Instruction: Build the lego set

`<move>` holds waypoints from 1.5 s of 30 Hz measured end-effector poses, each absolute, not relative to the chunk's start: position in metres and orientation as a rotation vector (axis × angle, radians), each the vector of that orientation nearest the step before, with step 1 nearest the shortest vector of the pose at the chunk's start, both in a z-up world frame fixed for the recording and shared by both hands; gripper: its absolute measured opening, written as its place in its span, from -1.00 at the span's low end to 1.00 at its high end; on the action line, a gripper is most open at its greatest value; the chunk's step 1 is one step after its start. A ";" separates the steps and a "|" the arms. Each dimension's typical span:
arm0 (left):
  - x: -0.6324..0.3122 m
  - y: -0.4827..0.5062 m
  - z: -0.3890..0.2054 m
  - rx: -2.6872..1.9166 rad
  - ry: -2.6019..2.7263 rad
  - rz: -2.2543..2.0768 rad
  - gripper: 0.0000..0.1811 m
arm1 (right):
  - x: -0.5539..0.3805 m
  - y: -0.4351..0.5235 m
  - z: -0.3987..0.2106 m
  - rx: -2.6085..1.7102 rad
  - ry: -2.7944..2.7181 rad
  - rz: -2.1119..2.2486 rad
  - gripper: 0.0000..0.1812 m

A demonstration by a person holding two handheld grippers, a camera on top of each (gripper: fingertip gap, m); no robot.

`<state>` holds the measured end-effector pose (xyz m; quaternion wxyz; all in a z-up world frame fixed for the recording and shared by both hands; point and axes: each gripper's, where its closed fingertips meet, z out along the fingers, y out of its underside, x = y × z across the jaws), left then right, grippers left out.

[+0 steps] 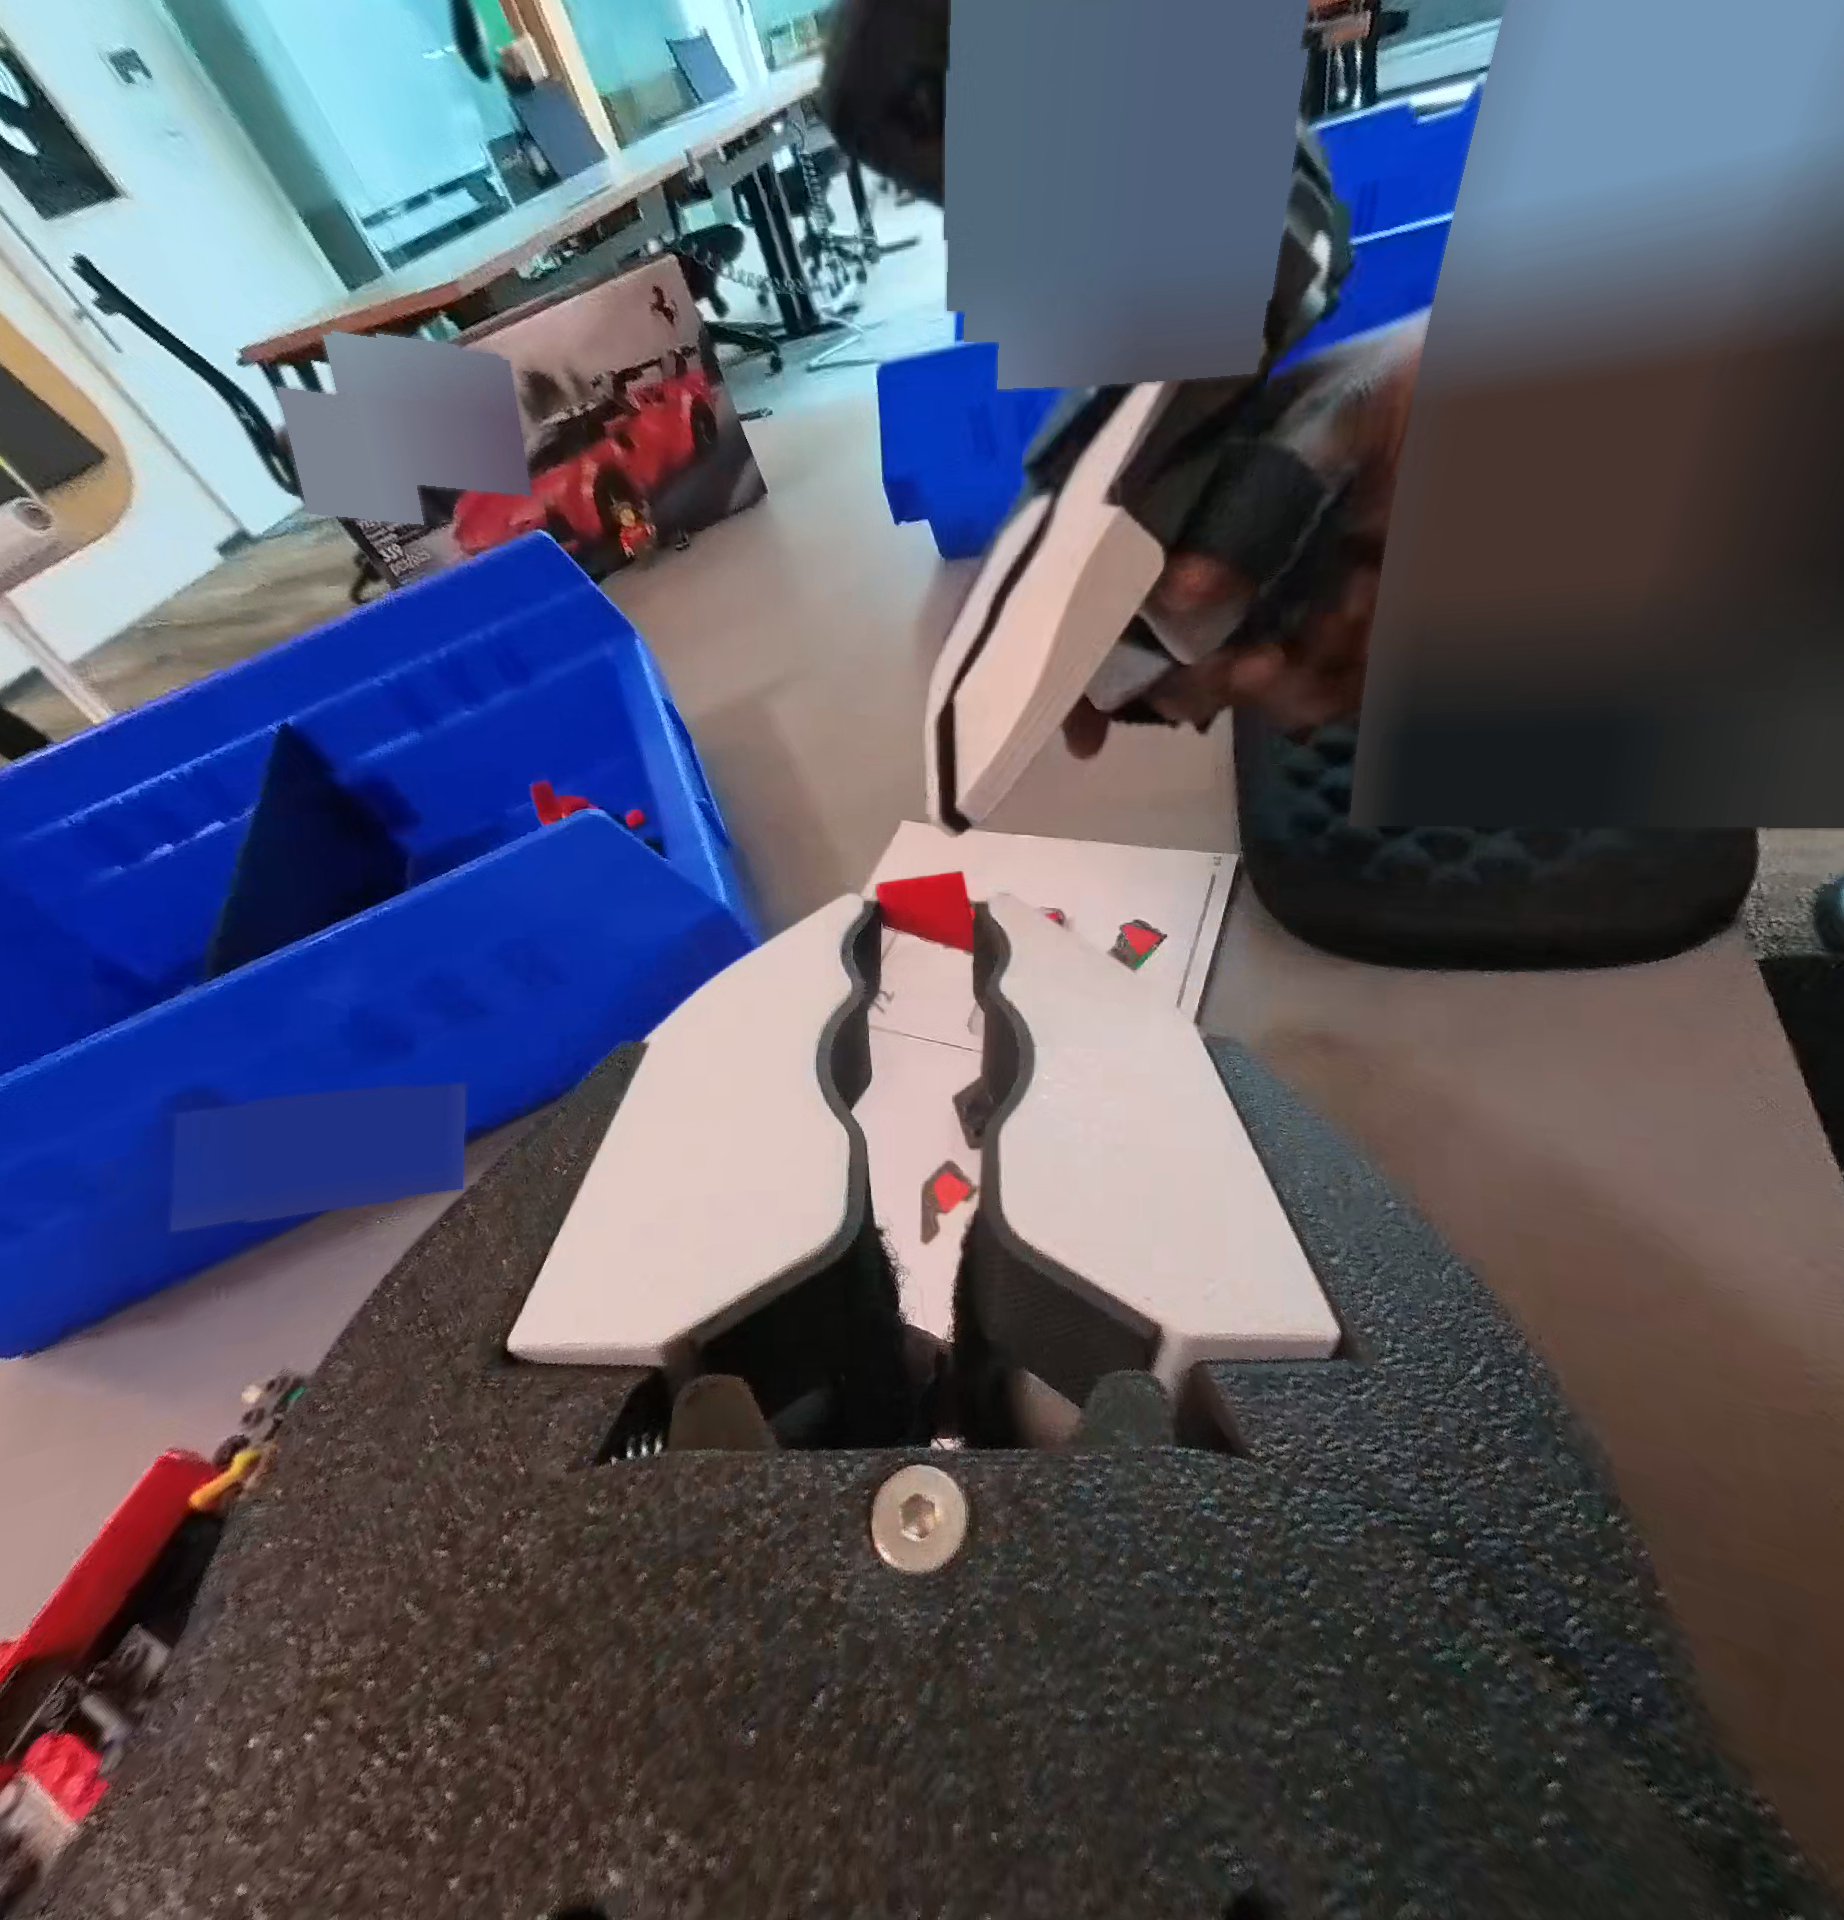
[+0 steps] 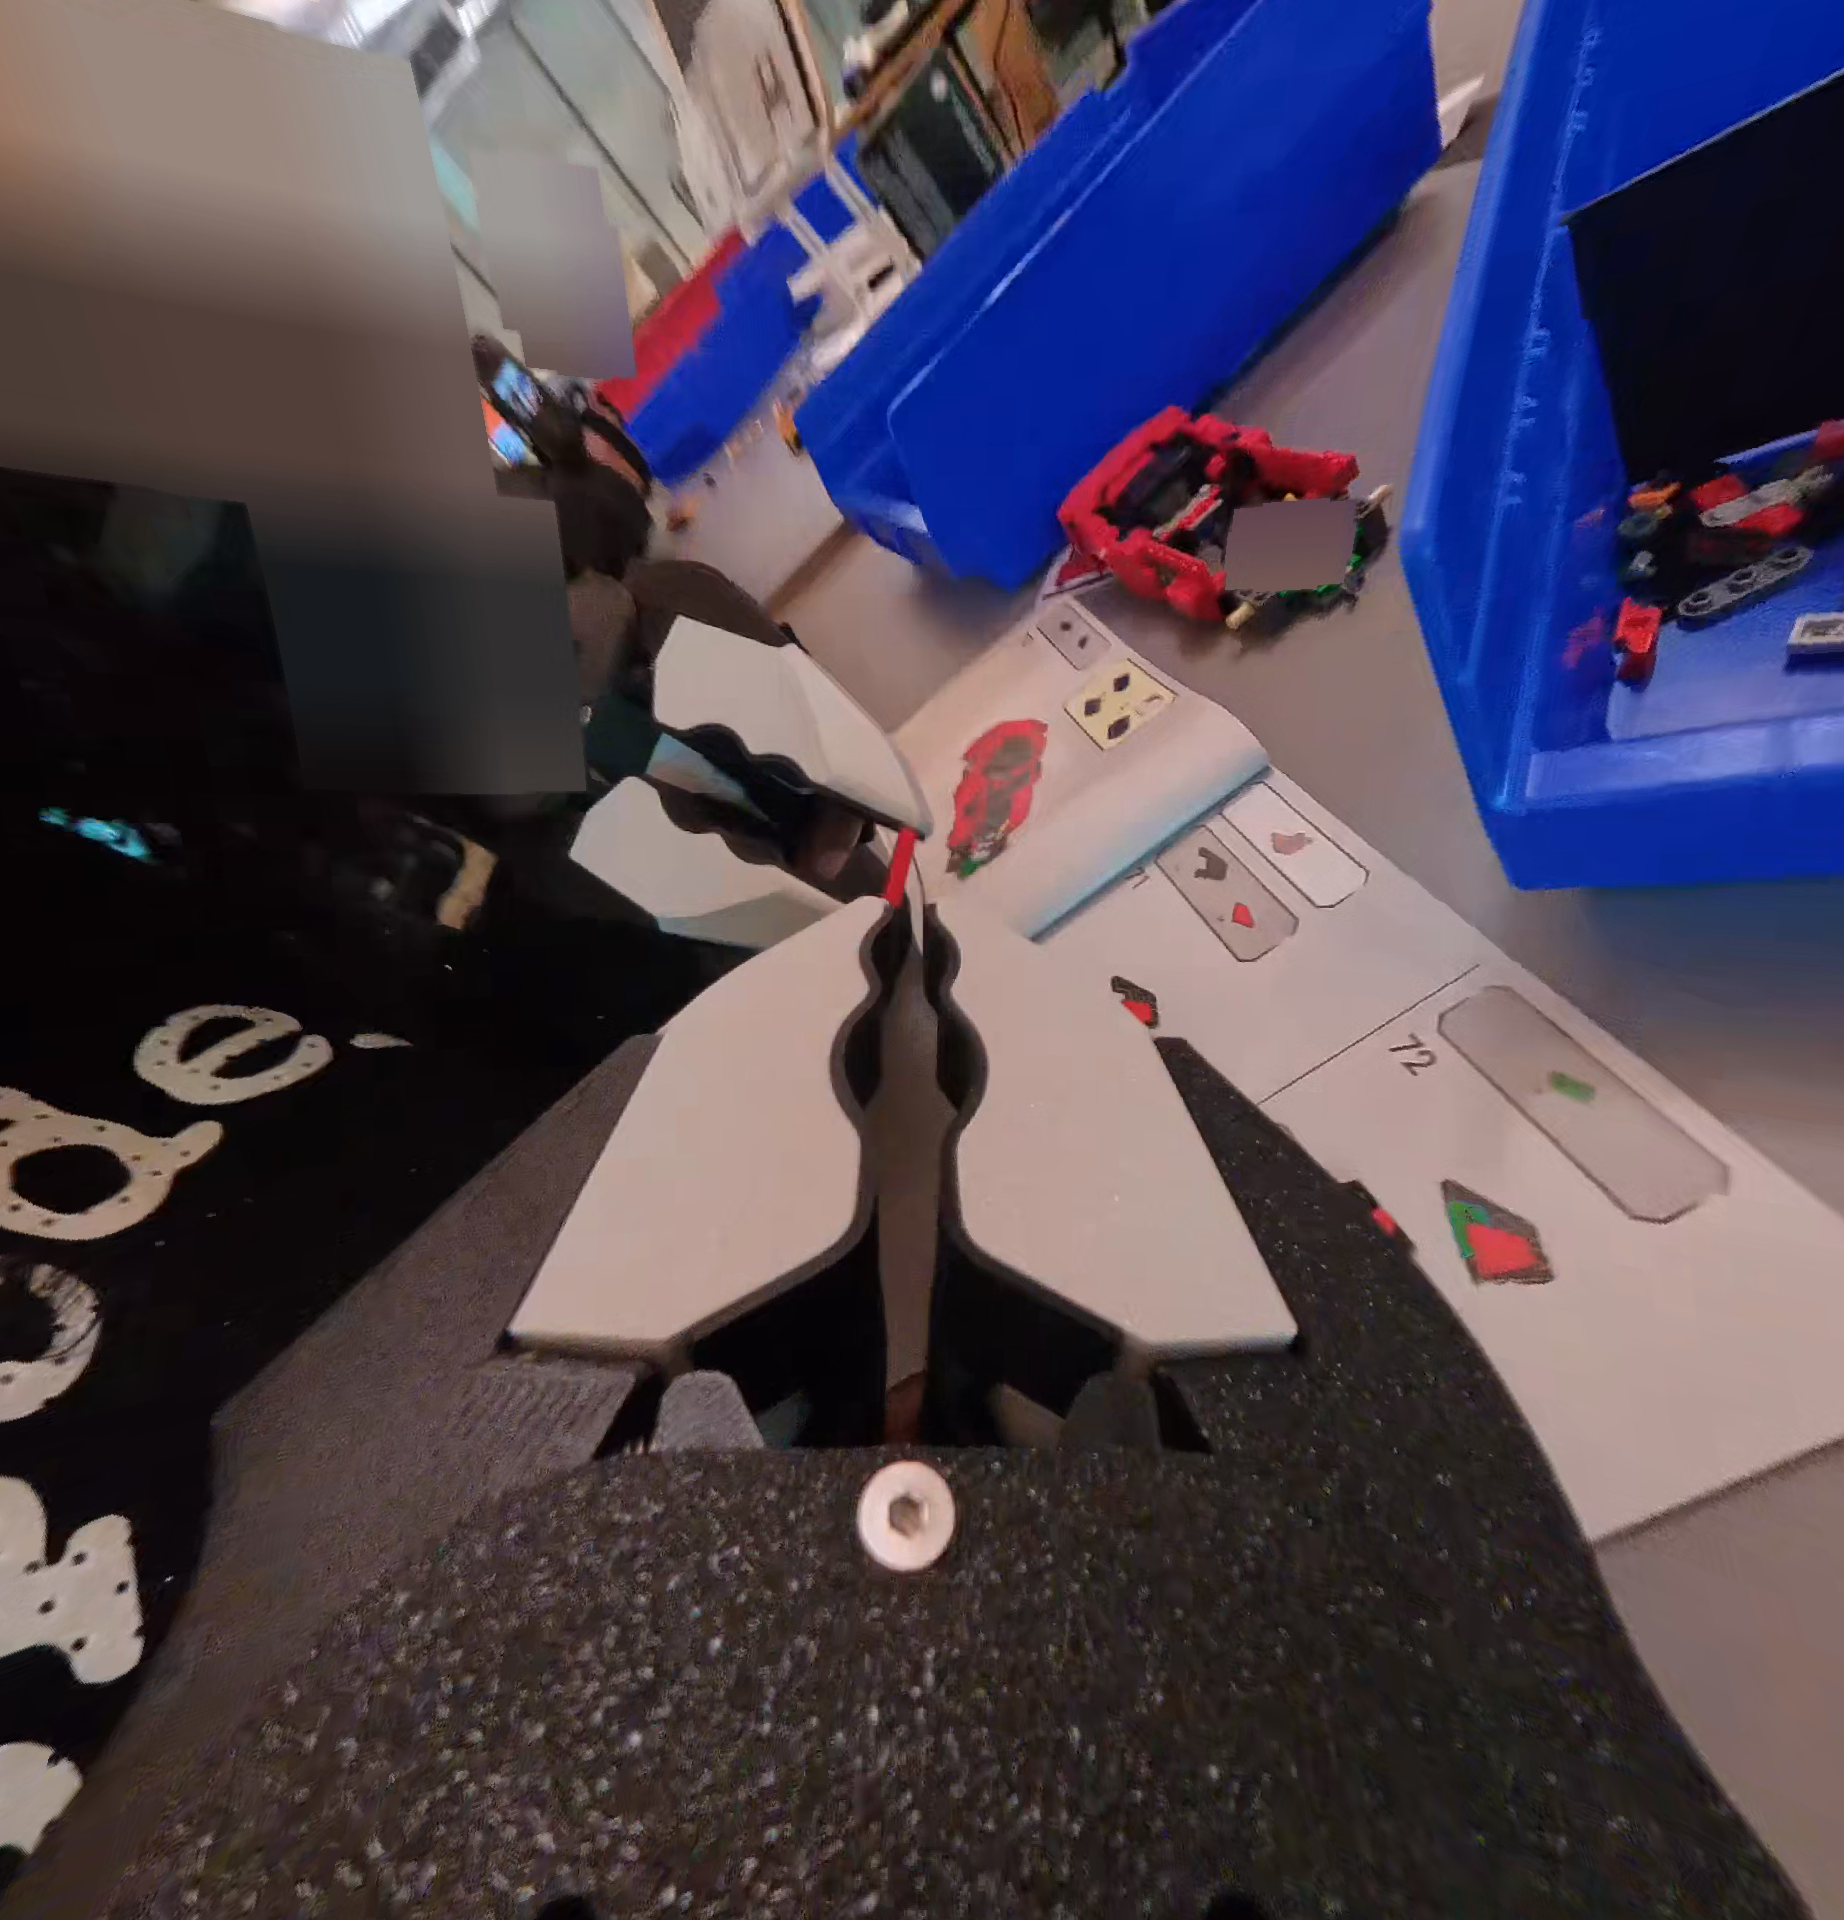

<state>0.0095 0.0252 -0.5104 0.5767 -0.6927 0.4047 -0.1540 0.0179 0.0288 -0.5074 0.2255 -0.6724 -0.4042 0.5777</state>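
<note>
My left gripper (image 1: 925,916) is shut on a flat red lego piece (image 1: 928,902) and holds it by its tips above the open instruction booklet (image 1: 1105,894). My right gripper (image 1: 949,816) comes in from the upper right, and its tip is right at the piece's far edge. In the right wrist view my right gripper (image 2: 907,914) has its jaws almost together with nothing seen between them. The red piece (image 2: 900,868) shows edge-on just ahead of them, held by the left gripper (image 2: 913,826). Whether the right tips touch it I cannot tell.
The part-built red car (image 2: 1188,530) lies past the booklet (image 2: 1520,1351), and also shows in the left wrist view (image 1: 76,1600). A blue bin (image 2: 1676,769) with loose parts stands at right, another bin (image 2: 1105,312) behind. A blue bin (image 1: 378,1039) and the set's box (image 1: 627,416) stand at left. My two grippers' fingertips are within a few centimetres of each other. Both grippers' tips are roughly 25 cm from the part-built red car (image 2: 1188,530).
</note>
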 end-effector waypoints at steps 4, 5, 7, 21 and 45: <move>0.014 0.028 -0.519 -1.640 0.976 -0.312 -0.82 | 0.011 0.026 -0.516 -1.913 -1.230 1.537 -0.93; 0.015 0.028 -0.521 -1.640 0.983 -0.300 -0.82 | 0.009 0.025 -0.519 -1.938 -1.245 1.543 -0.89; 0.017 0.027 -0.523 -1.640 0.994 -0.293 -0.82 | 0.008 0.026 -0.524 -1.959 -1.244 1.538 -0.90; 0.006 0.018 -0.578 -1.921 1.086 -0.287 -0.70 | 0.013 0.030 -0.582 -2.221 -1.289 1.383 -0.96; -0.001 0.024 -0.588 -2.090 0.942 -0.505 -0.93 | 0.006 0.031 -0.602 -2.387 -1.477 1.140 -0.94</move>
